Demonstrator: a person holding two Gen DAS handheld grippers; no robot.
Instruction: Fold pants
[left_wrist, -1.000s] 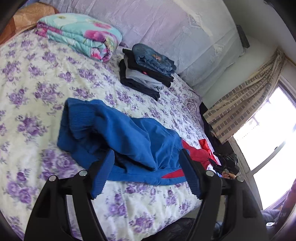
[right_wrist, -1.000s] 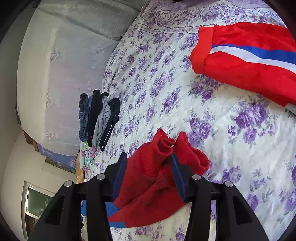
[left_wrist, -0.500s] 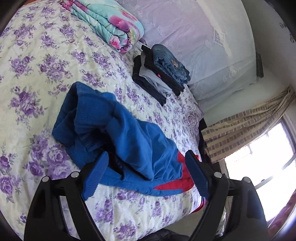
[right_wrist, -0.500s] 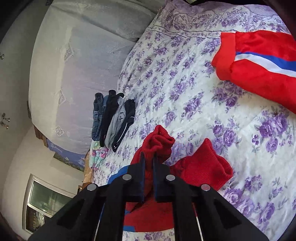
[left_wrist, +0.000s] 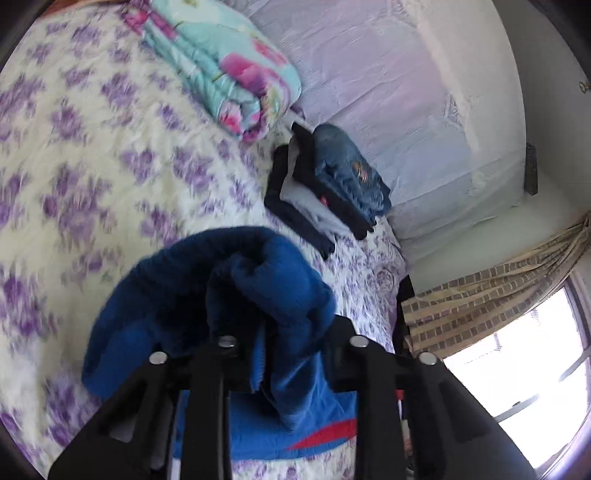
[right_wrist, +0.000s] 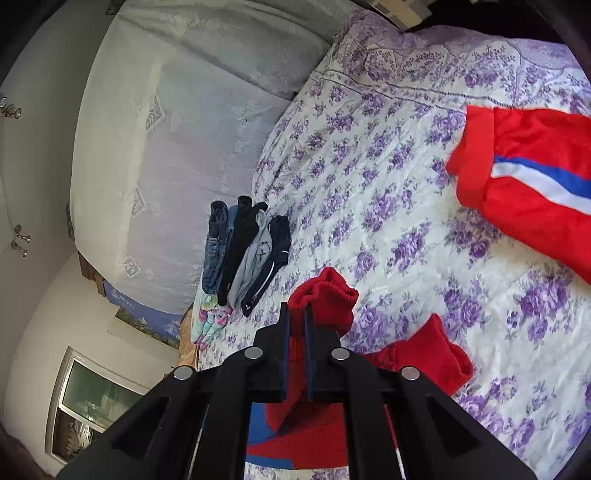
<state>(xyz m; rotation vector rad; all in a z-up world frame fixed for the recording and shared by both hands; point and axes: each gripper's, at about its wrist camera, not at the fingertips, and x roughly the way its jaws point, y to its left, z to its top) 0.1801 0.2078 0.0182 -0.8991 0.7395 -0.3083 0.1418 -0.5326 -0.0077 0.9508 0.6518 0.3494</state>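
Observation:
The pants are blue and red track pants lying on a flowered bedspread. In the left wrist view the blue waistband end (left_wrist: 258, 280) is bunched and lifted. My left gripper (left_wrist: 277, 332) has closed in on this blue cloth, which covers its fingertips. In the right wrist view my right gripper (right_wrist: 295, 325) is shut on one red ribbed leg cuff (right_wrist: 325, 295) and holds it raised. The other red cuff (right_wrist: 424, 354) lies on the bed just to the right.
A stack of folded dark pants and jeans (left_wrist: 325, 184) lies near the wall, also in the right wrist view (right_wrist: 247, 251). A rolled floral quilt (left_wrist: 225, 70) lies beyond it. A red jacket with white and blue stripes (right_wrist: 535, 184) lies on the bedspread (right_wrist: 388, 184). A window (left_wrist: 524, 373) is at right.
My left gripper went from wide open over the blue cloth to closed in on it, lifting it. My right gripper shut on the red cuff half a second ago and still holds it.

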